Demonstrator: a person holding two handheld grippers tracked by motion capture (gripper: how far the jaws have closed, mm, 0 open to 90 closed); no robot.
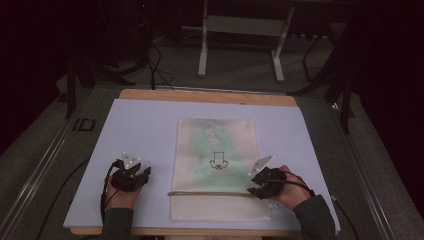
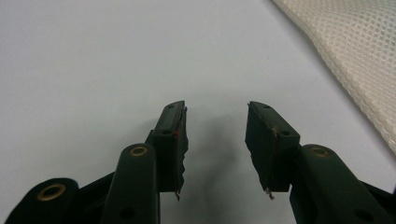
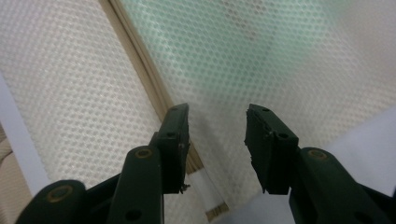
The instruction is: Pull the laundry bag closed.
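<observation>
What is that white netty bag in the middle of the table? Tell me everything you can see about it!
The mesh bag is a flat, pale cream pouch of fine netting full of tiny holes. Something green shows faintly through it, with a small dark drawing in the middle. A tan band runs across it near the person's end. It lies spread flat on the pale sheet that covers the table. The right gripper hovers over its right edge by the band, jaws open. The left gripper stays beside it, not touching.

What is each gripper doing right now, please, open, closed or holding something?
Left gripper: open, empty, over the pale sheet beside the mesh bag.
Right gripper: open, holding nothing, over the mesh bag by its tan band.
</observation>
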